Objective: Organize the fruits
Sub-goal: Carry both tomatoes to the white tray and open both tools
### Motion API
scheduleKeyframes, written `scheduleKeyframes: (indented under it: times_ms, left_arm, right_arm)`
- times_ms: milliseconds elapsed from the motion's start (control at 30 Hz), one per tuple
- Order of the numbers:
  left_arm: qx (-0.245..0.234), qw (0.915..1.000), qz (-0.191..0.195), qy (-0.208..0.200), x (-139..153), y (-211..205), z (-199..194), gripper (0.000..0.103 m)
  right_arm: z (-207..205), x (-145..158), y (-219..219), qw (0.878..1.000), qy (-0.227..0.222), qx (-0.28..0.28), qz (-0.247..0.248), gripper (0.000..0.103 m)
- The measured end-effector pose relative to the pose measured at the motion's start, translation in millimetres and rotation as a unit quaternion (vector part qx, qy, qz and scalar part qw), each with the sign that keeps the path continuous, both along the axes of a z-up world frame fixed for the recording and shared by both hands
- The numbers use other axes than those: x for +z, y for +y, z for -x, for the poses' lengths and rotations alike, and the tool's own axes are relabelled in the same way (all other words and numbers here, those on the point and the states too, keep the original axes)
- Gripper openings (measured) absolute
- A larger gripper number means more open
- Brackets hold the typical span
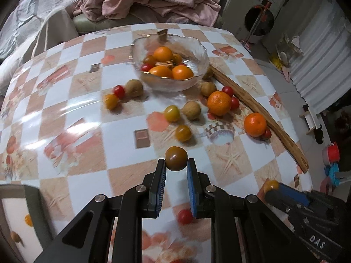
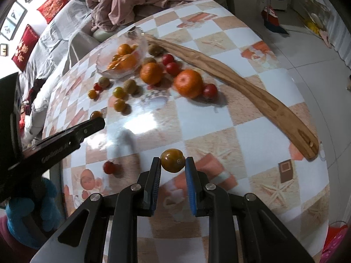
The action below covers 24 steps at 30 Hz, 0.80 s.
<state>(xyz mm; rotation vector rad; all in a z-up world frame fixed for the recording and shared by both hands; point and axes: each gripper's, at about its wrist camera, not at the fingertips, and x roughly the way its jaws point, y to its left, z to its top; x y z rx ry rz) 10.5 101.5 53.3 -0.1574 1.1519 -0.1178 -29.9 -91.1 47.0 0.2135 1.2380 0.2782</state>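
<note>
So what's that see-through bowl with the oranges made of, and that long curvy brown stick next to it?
The see-through bowl looks like glass: clear, wavy, shiny, with a thin gold-coloured rim. It could be clear plastic. The long curvy brown stick looks like wood: streaky grain lines and a smooth, dull finish.

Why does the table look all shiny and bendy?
Left wrist view: white glare streaks cross the tablecloth, and the loose fruit nearby is blurred. Right wrist view: a bright glare patch sits mid-table; the fisheye lens curves the table edge and wooden stick.
</note>
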Motion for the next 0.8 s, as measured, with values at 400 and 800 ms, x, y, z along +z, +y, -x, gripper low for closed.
scheduleKeyframes:
  times_ms: [400, 800]
  left_arm:
    - [0.049, 0.9987, 0.000, -0.017, 24, 80, 48, 0.020]
    - [0.128, 0.9911, -0.017, -0.031, 42, 189, 107, 0.020]
  right_arm:
    - [15, 15, 82, 0.998, -0.011, 0.062, 0.001, 0.025]
    - [34, 30, 204, 0.988, -0.020, 0.154, -0.011, 0.025]
